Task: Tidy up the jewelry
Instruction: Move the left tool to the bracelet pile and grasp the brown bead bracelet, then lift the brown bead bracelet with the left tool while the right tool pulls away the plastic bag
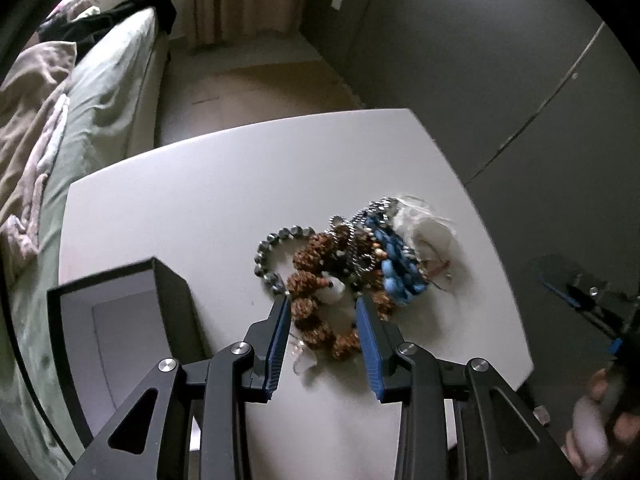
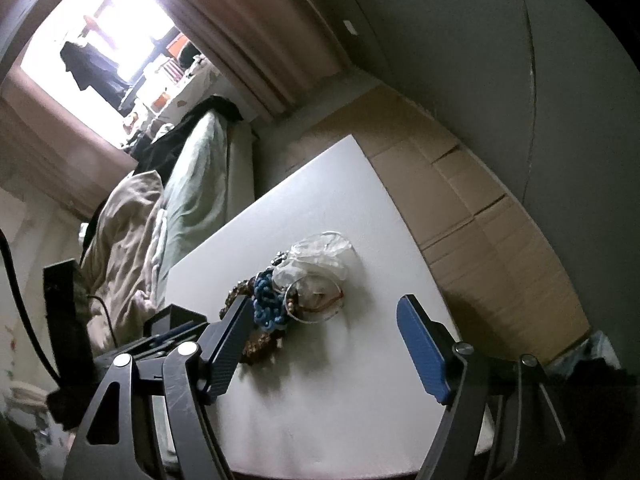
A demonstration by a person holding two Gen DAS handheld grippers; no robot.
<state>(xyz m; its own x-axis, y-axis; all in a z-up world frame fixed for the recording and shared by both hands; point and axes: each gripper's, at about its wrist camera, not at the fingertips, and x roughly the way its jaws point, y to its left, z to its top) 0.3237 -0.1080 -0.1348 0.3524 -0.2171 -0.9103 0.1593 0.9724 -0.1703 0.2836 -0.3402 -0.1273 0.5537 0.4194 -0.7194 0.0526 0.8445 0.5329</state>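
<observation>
Left gripper (image 1: 322, 300) jaws are held apart, unclamped, astride the brown bead bracelet (image 1: 316, 304) at the near edge of the jewelry pile (image 1: 352, 256). Right gripper (image 2: 324, 306) jaws are spread wide, empty, just before the pile. An open black box (image 1: 120, 320) is placed left of the pile on the white table (image 1: 200, 184).

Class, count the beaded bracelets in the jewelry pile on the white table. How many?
3 clearly: a grey bead bracelet at the pile's left edge, a brown bead bracelet between the left gripper fingers, and a blue bead bracelet toward the right. Others may be hidden.
</observation>
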